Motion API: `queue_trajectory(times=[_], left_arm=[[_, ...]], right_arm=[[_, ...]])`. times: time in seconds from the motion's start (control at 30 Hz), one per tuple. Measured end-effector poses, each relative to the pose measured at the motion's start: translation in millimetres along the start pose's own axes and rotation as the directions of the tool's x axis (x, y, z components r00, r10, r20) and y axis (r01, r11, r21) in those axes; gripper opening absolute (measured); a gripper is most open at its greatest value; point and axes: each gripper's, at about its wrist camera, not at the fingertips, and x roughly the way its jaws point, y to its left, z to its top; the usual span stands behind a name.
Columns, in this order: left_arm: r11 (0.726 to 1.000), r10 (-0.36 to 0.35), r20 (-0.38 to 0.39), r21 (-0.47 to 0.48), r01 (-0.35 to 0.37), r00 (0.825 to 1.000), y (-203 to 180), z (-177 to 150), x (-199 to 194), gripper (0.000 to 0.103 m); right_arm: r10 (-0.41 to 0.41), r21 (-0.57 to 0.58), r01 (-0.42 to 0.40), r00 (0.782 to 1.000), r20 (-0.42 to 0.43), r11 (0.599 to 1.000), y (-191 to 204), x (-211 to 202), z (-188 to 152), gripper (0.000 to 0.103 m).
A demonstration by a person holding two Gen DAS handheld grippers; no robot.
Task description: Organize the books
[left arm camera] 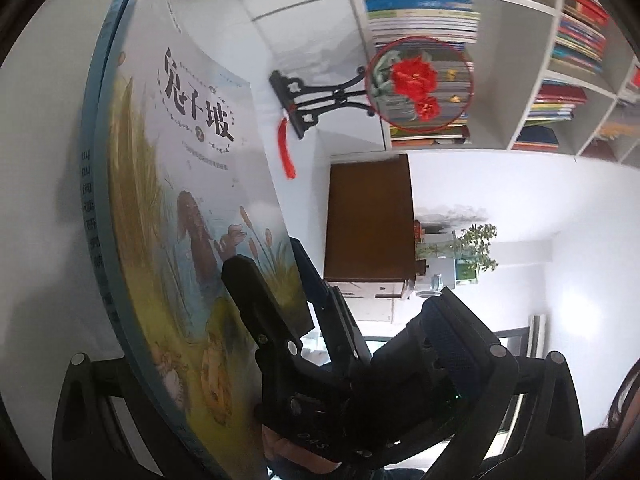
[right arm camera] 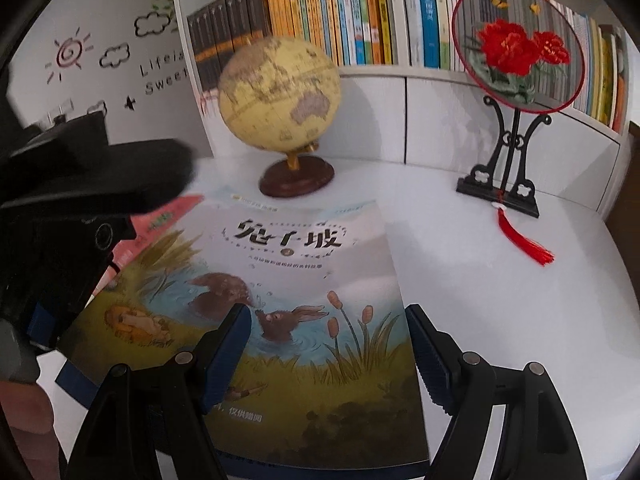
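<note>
A stack of books, topped by a picture book (right arm camera: 304, 280) with rabbits and reeds on its cover, hangs tilted above the white tabletop (right arm camera: 500, 300). My right gripper (right arm camera: 326, 320) grips the stack at its near right edge, with one finger on the cover and the other past the edge. In the left wrist view the same cover (left arm camera: 192, 200) stands beside a teal spine (left arm camera: 96, 208), and the right gripper (left arm camera: 268, 256) straddles its edge. My left gripper (left arm camera: 316, 300) is spread wide; one finger is hidden behind the stack, the other stands off the cover. The left gripper (right arm camera: 100, 184) is at the stack's left edge, over a pink book (right arm camera: 160, 220).
A globe (right arm camera: 280, 92) on a wooden base stands just behind the stack. A round embroidered fan (right arm camera: 516, 44) on a black stand is at the right. White shelves packed with upright books (right arm camera: 340, 20) line the back. A brown cabinet (left arm camera: 370, 216) and a plant (left arm camera: 476, 248) are farther off.
</note>
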Motion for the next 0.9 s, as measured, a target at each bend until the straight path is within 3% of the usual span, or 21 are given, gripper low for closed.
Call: queue_trajectory(times=[0.33,0.47,0.67,0.9], left_arm=[[0.996,-0.031,-0.005,0.079,0.031,1.0,-6.7,0.4,-86.4,0.102],[0.993,0.002,0.002,0.122,-0.002,1.0,-6.1,8.7,-133.5,0.102],[0.987,0.023,-0.015,0.156,-0.021,1.0,11.6,31.6,-188.4,0.102],[0.991,0.027,-0.062,0.129,-0.019,0.998,53.2,66.7,-206.5,0.102]], right_arm=[[-0.016,-0.015,0.017,0.998,0.066,1.0,78.9,-14.9,16.5,0.077],[-0.022,-0.002,0.023,0.995,0.1,1.0,121.3,-15.3,29.1,0.077],[-0.034,0.016,0.032,0.993,0.116,0.999,193.3,6.9,47.3,0.077],[-0.07,0.025,0.069,0.994,0.078,0.997,244.3,52.9,55.9,0.077]])
